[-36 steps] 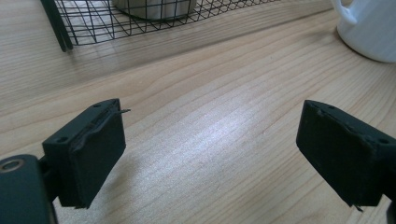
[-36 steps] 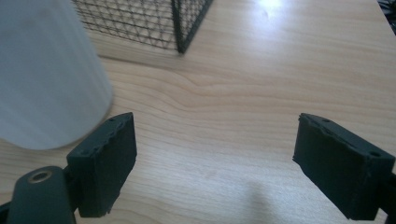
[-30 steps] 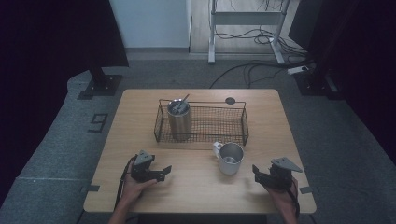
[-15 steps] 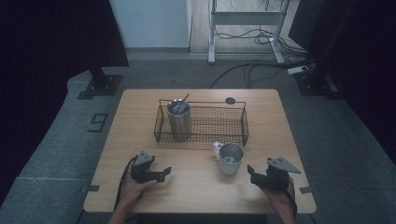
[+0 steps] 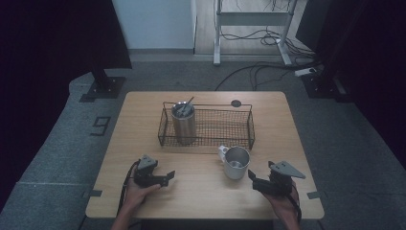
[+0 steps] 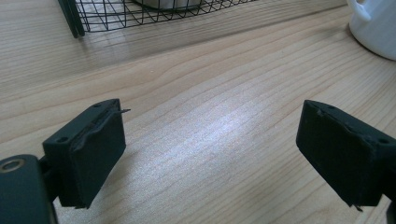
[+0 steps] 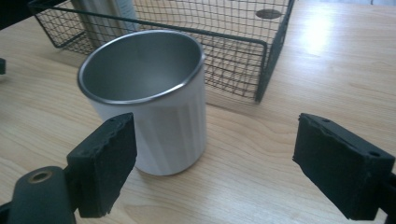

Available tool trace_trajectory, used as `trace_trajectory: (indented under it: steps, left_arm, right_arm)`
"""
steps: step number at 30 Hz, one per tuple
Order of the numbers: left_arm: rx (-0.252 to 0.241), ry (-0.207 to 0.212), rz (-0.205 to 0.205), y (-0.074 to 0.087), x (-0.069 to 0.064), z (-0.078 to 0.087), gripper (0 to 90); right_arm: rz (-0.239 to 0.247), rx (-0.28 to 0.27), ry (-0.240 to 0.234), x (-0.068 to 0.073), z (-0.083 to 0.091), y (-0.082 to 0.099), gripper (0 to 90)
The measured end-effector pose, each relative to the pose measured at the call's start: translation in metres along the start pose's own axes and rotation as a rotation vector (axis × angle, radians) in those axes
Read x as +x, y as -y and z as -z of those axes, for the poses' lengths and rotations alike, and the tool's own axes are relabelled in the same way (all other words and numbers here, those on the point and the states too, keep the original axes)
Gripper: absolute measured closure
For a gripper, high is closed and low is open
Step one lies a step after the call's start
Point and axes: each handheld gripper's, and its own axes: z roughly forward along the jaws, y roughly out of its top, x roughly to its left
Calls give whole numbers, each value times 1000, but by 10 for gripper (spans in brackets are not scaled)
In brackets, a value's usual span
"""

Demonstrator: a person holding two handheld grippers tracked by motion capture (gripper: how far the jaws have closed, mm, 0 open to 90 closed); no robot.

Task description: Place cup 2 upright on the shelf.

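White mug stands free, just in front of the wire basket.
Left gripper and right gripper both gape, empty, over bare table.

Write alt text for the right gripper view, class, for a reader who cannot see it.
A white mug with a metal interior stands on the wooden table, just beyond the open right gripper, nearer its left jaw. Behind it sits a black wire basket.

Light wooden table, black wire basket near its middle, white mug standing just in front
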Motion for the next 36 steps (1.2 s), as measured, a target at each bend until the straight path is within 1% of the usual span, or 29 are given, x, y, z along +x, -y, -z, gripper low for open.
trace_trajectory:
  steps: [1, 7, 9, 12, 19, 25, 32, 36]
  left_arm:
    - [0, 1, 1, 0, 0, 0, 83]
    - [1, 3, 2, 0, 0, 0, 83]
    - [1, 4, 5, 0, 0, 0, 84]
    - [1, 4, 7, 0, 1, 0, 84]
    - [7, 3, 11, 0, 1, -1, 91]
    - [17, 4, 11, -1, 0, -1, 91]
    - [18, 3, 11, 0, 0, -1, 92]
    - [18, 4, 10, 0, 0, -1, 92]
  right_arm:
    - [-6, -2, -14, 1, 0, -1, 130]
    - [-8, -6, -36, 5, -2, -4, 129]
    - [-7, -2, -54, 7, -5, -5, 128]
    - [-5, -8, -67, 10, -7, -5, 128]
    - [2, -6, -79, 13, -10, -7, 126]
    - [10, 1, -88, 16, -16, -8, 122]
    - [16, 8, -101, 19, -22, -9, 99]
    - [26, 17, -107, 23, -28, -11, 73]
